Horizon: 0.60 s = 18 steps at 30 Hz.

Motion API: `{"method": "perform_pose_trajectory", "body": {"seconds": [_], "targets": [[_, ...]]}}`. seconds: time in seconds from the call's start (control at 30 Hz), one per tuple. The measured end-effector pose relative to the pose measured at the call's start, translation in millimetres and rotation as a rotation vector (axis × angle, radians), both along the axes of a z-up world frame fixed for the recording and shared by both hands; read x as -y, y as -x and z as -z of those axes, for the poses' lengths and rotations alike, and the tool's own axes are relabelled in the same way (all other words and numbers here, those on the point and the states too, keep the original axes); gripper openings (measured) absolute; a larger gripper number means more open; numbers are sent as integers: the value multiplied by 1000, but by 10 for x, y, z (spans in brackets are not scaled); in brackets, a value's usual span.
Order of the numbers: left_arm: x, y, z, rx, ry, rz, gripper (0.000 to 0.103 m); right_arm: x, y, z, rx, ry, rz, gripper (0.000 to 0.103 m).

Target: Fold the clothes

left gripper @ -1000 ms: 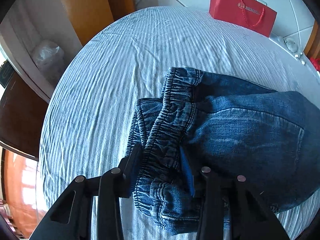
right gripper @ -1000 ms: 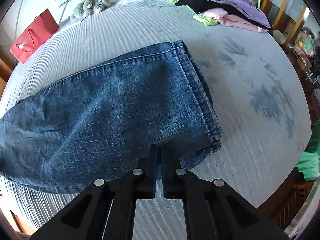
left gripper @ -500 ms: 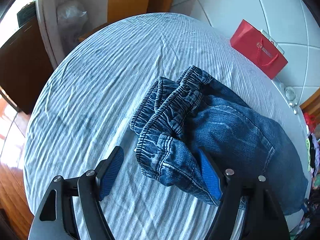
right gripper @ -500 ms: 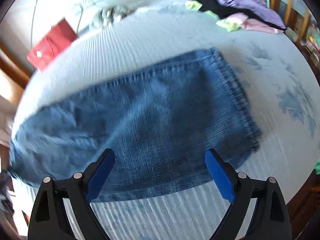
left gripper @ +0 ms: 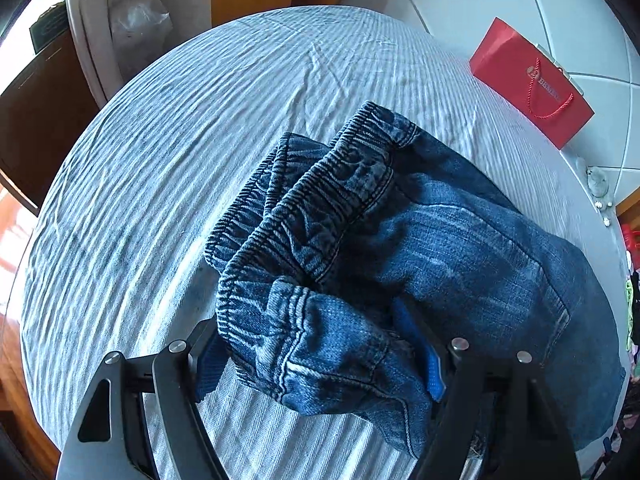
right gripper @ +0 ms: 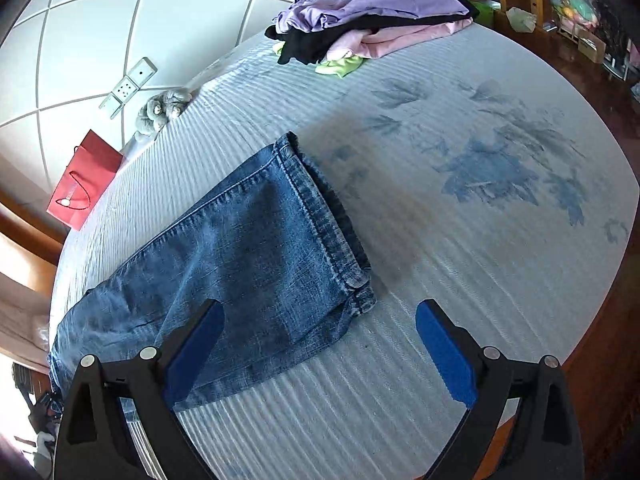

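Note:
Blue jeans lie on the striped bed sheet. In the left wrist view their elastic waistband is bunched in folds. My left gripper stands open around the nearest fold, whose denim covers part of both blue pads. In the right wrist view the legs of the jeans lie flat, with the hem to the right. My right gripper hangs above the hem's near corner. Its jaws are opening and wide apart, with the left fingertip over the denim; no pad presses on cloth.
A red paper bag leans on the tiled wall at the bed's far edge, seen again as the red bag in the right wrist view. A pile of clothes lies at the far end. A grey soft toy sits by the wall.
Both grippers have opened and let go of the denim. The left has rolled and now straddles the waistband fold. The right has shifted right toward the hem's corner.

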<state>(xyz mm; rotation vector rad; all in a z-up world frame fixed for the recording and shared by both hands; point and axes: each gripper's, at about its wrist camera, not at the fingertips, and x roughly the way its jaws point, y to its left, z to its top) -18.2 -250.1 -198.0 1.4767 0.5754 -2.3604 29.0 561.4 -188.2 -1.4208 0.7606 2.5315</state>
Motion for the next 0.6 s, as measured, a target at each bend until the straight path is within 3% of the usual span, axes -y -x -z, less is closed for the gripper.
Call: {"method": "perform_pose_trajectory", "body": {"seconds": [0.07, 0.13, 0.3, 0.4, 0.6], "targets": [[-3, 3, -3, 0, -2, 3, 75, 0, 53, 36, 1, -4, 4, 95], [-22, 12, -3, -1, 10, 7, 75, 34, 141, 79, 12, 3, 3, 76], [-61, 30, -15, -3, 23, 6, 73, 118, 292, 88, 17, -63, -2, 62], [-116, 53, -34, -7, 22, 14, 60, 112, 324, 95, 23, -92, 6, 36], [-132, 67, -39, -16, 10, 17, 51, 142, 337, 86, 14, -112, -36, 24]]}}
